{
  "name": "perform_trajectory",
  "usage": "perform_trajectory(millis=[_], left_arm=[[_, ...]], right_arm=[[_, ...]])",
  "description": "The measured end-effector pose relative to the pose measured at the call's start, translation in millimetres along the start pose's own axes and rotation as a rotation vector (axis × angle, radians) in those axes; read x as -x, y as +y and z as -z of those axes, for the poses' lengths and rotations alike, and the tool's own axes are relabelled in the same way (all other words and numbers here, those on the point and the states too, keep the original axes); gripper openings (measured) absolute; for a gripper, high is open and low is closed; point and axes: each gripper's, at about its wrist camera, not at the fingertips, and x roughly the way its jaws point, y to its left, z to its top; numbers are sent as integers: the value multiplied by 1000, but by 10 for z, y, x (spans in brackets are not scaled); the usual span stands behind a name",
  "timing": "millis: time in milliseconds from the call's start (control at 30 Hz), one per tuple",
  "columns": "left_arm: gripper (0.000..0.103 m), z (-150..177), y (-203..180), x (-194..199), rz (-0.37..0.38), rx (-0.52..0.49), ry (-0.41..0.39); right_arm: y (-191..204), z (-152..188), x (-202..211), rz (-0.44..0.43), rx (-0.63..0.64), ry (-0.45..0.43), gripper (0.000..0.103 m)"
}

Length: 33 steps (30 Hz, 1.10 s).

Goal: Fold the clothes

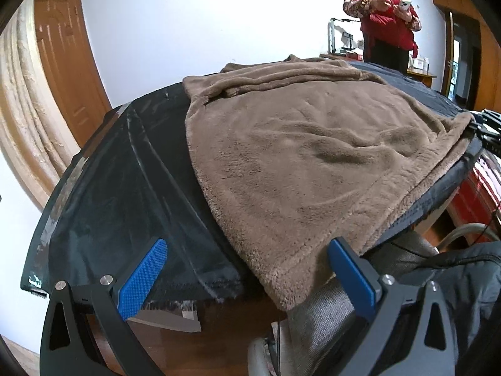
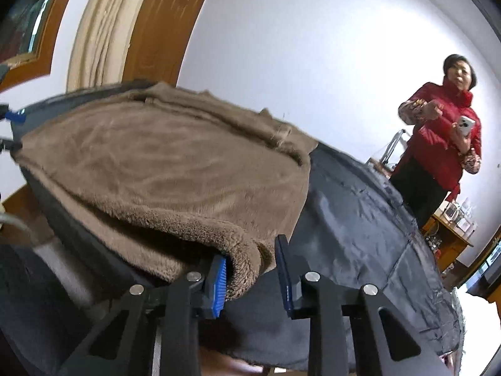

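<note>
Both tongs (image 1: pixel 247 269) (image 2: pixel 252 277) agape around fleece (image 1: pixel 313 156)

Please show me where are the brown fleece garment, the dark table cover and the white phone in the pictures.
brown fleece garment (image 1: pixel 313 163): left wrist view, middle of its top surface.
dark table cover (image 2: pixel 360 206): right wrist view, bare part beside the garment.
white phone (image 2: pixel 464 124): right wrist view, its back, in the bystander's hand.

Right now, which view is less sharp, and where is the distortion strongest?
Right wrist view: motion blur smears the brown fleece garment and door frame. Left wrist view: sharper; fisheye bends the wooden door and table edge near the rim.
</note>
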Motion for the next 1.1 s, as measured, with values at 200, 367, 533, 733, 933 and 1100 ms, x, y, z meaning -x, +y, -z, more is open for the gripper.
perform_trajectory(millis=[200,367,533,733,933,1100], left_arm=[[103,74,-233,78,18,-119,-42],[103,132,-343,34,-15,-176,-59],[101,73,-199,63,26,-89,-72],[101,-6,-33,77,14,11,-88],[101,33,-164,130,-3,-83,-92],[100,16,-284,70,-40,-132,-91]], right_arm=[[-55,-186,61,18,-53,-51,29],[-135,-260,86,29,-106,-75,29],[-159,-279,103,32,-115,-85,29],[-156,-277,95,33,-124,-86,29],[-185,-266,96,34,-137,-87,29],[-241,-278,134,36,-160,-104,29]])
